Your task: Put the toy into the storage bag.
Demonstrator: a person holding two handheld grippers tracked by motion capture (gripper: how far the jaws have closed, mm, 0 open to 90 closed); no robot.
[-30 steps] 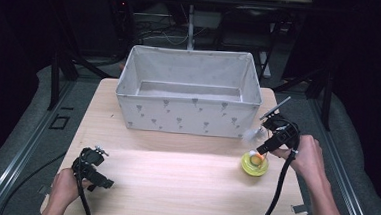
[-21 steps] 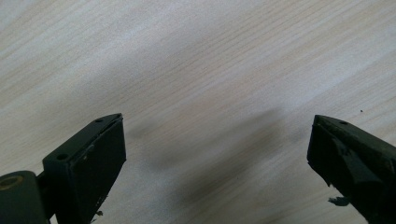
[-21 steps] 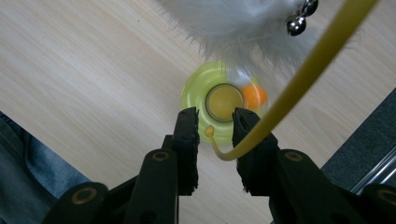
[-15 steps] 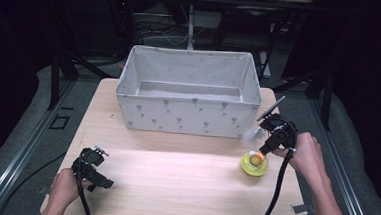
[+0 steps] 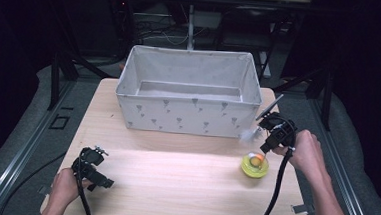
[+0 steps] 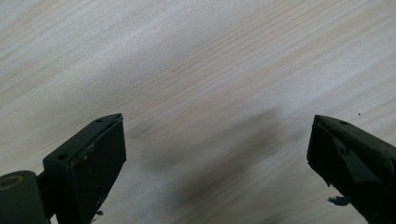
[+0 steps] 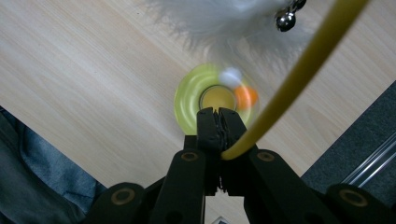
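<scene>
Right gripper (image 7: pixel 218 114): jaws closed on a yellow wand (image 7: pixel 299 74), which slants up to a white feather tuft (image 7: pixel 224 18) carrying a small bell (image 7: pixel 285 20). The gripper hangs over a yellow-green toy (image 5: pixel 254 165) on the table (image 5: pixel 173 191), just right of the fabric bin (image 5: pixel 188 118). Left gripper (image 6: pixel 215 154): jaws wide apart, nothing between them, low over bare wood at the table's near-left corner.

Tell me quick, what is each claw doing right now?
Left gripper: open, holding nothing, over the bare wooden table.
Right gripper: shut on the yellow wand of a feather toy.
</scene>
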